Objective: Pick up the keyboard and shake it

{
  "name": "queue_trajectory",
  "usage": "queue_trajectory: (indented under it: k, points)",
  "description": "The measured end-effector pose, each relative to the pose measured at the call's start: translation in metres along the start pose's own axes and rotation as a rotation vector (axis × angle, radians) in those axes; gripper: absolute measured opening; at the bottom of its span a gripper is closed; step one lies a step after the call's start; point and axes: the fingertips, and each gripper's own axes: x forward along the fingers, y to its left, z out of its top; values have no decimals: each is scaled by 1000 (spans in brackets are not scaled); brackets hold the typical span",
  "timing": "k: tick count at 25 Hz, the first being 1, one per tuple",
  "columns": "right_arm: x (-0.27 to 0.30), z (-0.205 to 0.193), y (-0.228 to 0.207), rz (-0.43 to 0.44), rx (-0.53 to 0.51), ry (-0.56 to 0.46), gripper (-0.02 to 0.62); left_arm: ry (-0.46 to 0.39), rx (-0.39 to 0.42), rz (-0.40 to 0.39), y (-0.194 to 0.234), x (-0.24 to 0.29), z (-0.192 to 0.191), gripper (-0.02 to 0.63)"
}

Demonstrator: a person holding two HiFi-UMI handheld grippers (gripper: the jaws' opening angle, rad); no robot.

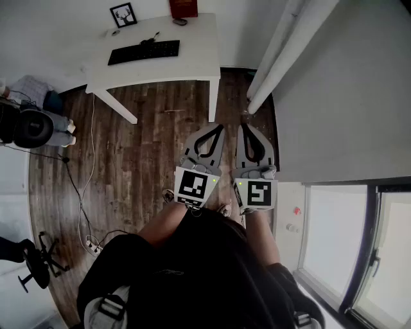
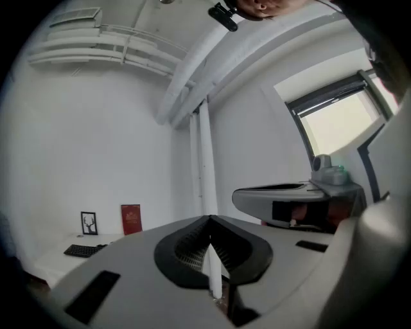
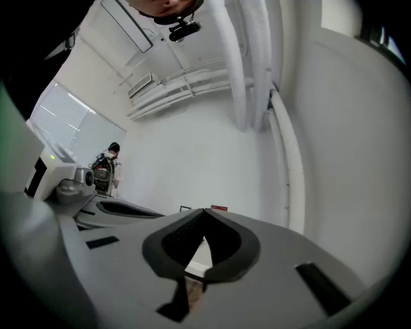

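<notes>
Keyboard [image 1: 144, 51], black, lies flat on the white counter [image 1: 192, 67]. It sits left of centre in head view, long side roughly along the counter's length. Behind it by the wall: small framed pic [image 1: 123, 14] and red card [image 1: 183, 8], both upright. Small dark item [image 1: 180, 21] near the card, can't ID.

You're standing on wood floor [image 1: 148, 128], well apart from the counter. Your left tool [image 1: 214, 130] and right tool [image 1: 249, 128] sit side by side, close tog., out in front of you over the floor, pointing toward the counter.
- Left gripper view: jaws together, tips meeting, empty.
- Right gripper view: same, jaws closed, empty.
- Both tools well apart from keyboard.

White pipes [image 1: 282, 58] run up the wall at right; window [image 1: 334, 244] lower right. Cable [image 1: 81, 199] trails across floor at left; chair base [image 1: 35, 260] lower left.
</notes>
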Motion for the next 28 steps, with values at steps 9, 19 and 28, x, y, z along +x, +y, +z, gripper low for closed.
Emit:
queue_trajectory:
  k: [9,19,28]
  points:
    - [85,10,125,248,2,-28,21,15,-29,238,132,-67,-15,2]
    - [152,15,360,647,78,-57,21,62,-57,685,307,-244,-51,2]
    - [183,30,499,797,60,-56,21,60,-41,781,394,-325,-60,2]
